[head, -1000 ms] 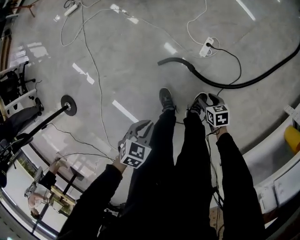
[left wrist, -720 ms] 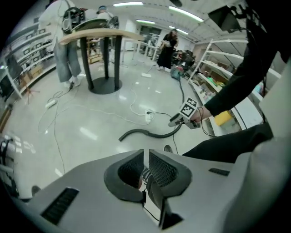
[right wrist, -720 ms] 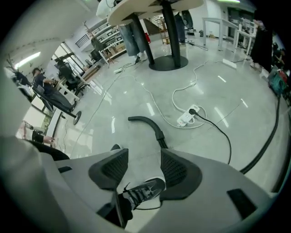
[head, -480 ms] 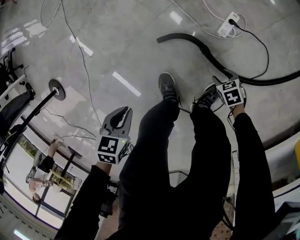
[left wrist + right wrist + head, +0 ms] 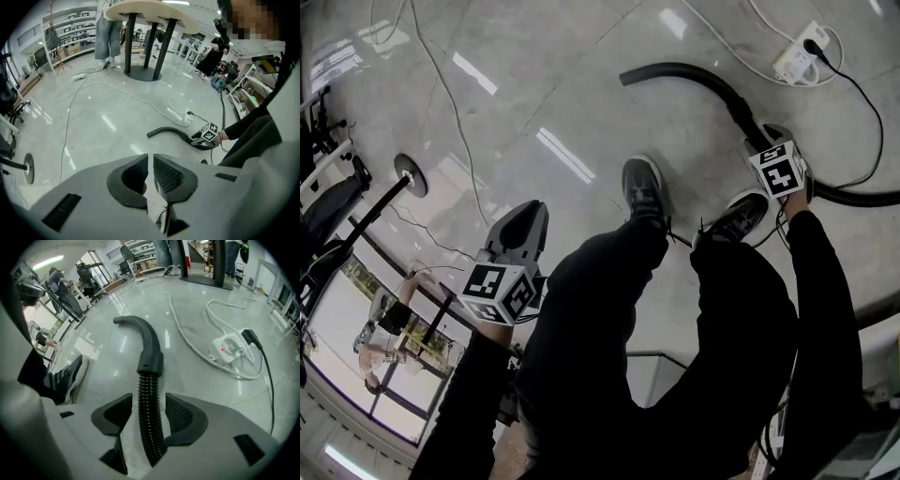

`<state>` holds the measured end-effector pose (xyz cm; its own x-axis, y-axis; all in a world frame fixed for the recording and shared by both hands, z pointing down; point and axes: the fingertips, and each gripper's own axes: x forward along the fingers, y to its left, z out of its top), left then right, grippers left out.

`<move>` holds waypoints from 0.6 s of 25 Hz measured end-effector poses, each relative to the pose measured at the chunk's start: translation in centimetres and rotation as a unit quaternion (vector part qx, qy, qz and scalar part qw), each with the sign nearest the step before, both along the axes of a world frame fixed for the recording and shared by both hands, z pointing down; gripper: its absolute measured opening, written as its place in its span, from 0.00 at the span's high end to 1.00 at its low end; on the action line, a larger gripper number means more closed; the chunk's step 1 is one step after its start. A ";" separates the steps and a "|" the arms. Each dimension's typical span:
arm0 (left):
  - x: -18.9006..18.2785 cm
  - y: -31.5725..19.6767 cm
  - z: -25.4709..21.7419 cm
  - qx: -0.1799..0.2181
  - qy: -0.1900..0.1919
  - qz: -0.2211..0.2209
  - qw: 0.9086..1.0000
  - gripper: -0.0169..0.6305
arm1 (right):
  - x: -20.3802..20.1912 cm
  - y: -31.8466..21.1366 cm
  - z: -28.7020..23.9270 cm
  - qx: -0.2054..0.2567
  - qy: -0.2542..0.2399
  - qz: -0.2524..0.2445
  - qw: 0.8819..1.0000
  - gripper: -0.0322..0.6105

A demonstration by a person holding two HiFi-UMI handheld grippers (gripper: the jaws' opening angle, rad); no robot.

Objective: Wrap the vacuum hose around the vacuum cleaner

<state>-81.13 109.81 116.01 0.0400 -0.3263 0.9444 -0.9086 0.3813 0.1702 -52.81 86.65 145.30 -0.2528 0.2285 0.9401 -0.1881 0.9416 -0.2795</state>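
Vacuum hose (image 5: 148,390) lies on floor directly under right gripper (image 5: 147,414). In right gripper view its long axis runs 6 to 12 o'clock, straight through the jaw gap. Ribbed sect. sits between the pads; rigid curved end tube (image 5: 149,345) bends off twd 10 o'clock. Jaws are held partly apart, astride the hose. A gap is seen at the left pad, so hose is judged not yet clamped. Left gripper (image 5: 150,174) is clenched, nothing between pads; hose lies well apart from it, approx 2 o'clock in its view. Right gripper is thus the nearer. Vacuum cleaner body is seen in no view. Next move judged: closing on ribbed sect.
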 end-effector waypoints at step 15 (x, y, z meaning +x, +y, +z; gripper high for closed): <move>7.1 -5.1 -12.8 0.051 -0.044 0.160 0.985 0.90 | 6.9 4.9 -14.4 -0.089 0.043 -0.133 0.986 0.67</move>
